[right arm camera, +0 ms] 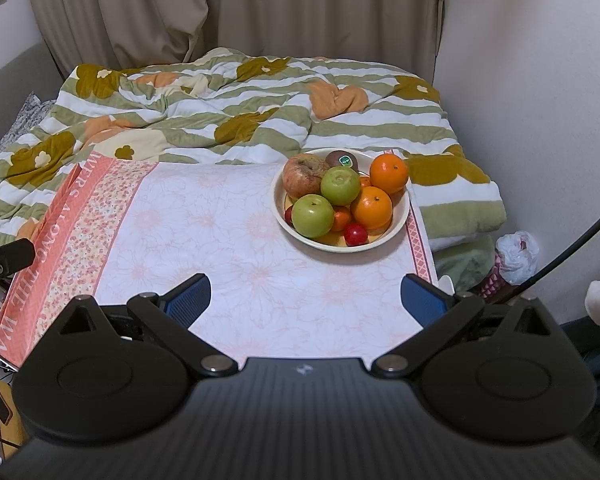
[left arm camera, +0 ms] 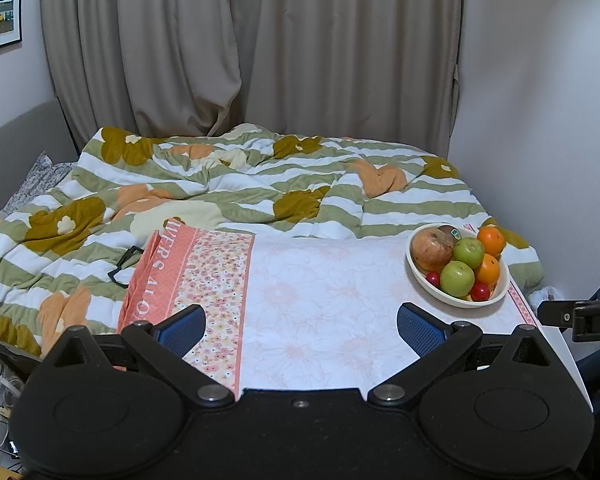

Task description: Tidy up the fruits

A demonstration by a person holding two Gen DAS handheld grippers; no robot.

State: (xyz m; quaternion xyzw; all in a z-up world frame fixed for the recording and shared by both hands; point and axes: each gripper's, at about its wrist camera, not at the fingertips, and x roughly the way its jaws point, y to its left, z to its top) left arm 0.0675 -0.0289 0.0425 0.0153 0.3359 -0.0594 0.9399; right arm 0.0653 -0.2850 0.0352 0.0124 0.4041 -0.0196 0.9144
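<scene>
I see the fruit piled in a round cream ceramic bowl (right arm camera: 400, 216) at the far right corner of the table: a large mottled reddish-brown fruit (right arm camera: 305, 176) at the back left, a brown kiwi with a green sticker (right arm camera: 342, 159) behind it, two green apples (right arm camera: 340, 185) toward the front and middle, two big oranges (right arm camera: 389, 173) on the right, and small red round fruits (right arm camera: 356, 234) tucked low near the front rim. The bowl rests on a white tablecloth with faint pink flower outlines (right arm camera: 220, 240), edged on the left by a salmon floral band with lettering. My right gripper (right arm camera: 306, 296) hangs over the near edge of the cloth, blue-padded fingers spread wide with nothing between them, well short of the bowl. My left gripper (left arm camera: 300, 326) is likewise spread and empty, over the cloth left of the bowl. Beyond the table lies a rumpled green-and-white striped quilt with ochre and orange flowers (left arm camera: 220, 184), backed by beige curtains (left arm camera: 220, 40).
</scene>
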